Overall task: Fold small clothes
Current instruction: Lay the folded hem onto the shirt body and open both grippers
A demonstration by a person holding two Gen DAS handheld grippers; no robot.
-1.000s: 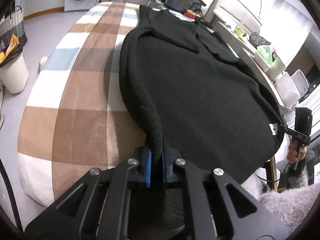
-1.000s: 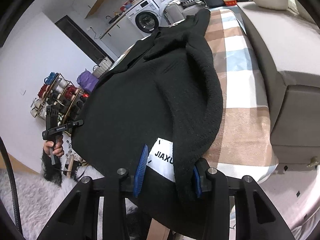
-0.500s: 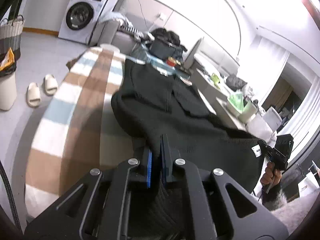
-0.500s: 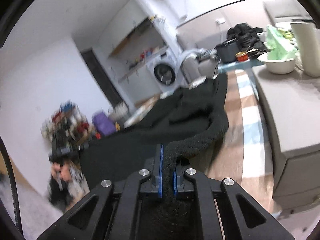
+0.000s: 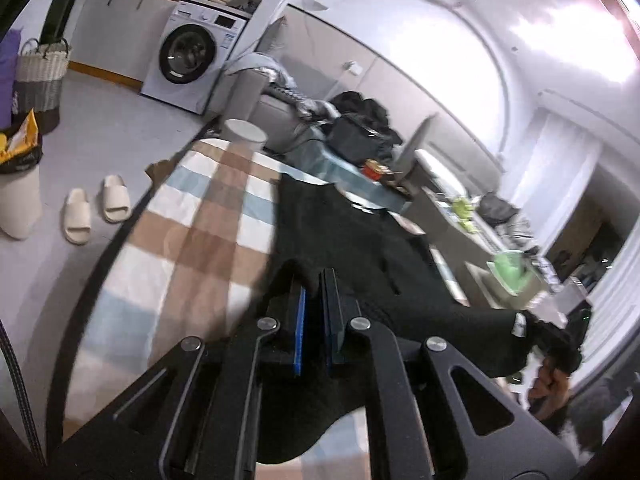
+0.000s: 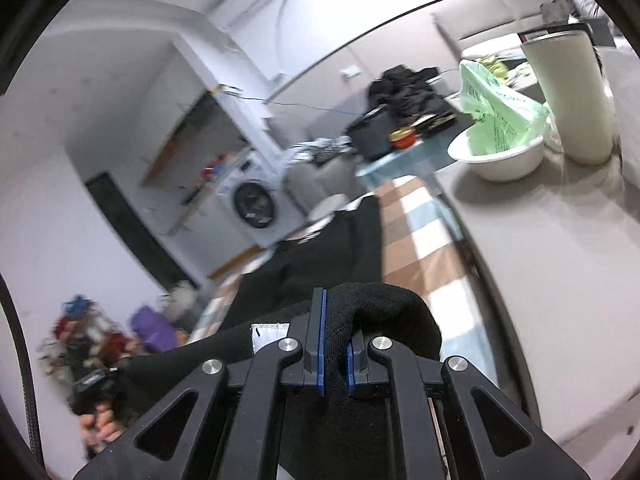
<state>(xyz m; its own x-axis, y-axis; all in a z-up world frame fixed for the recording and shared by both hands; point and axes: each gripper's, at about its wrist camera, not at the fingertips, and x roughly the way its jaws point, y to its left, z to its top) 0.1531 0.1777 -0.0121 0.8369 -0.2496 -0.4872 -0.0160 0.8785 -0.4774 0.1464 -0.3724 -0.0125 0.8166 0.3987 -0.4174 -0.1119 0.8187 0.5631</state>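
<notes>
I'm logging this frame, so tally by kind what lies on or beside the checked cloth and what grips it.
Black knit garment: 1
Grippers, left gripper and right gripper, each with jaws shut on the garment: 2
Slippers on the floor: 2
White bowl holding a green bag: 1
Washing machine: 1
Total: 7

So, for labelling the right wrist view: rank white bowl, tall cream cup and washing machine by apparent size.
Largest to smallest as they appear:
tall cream cup
white bowl
washing machine
The machine stands farther off, so this is apparent size only.
</notes>
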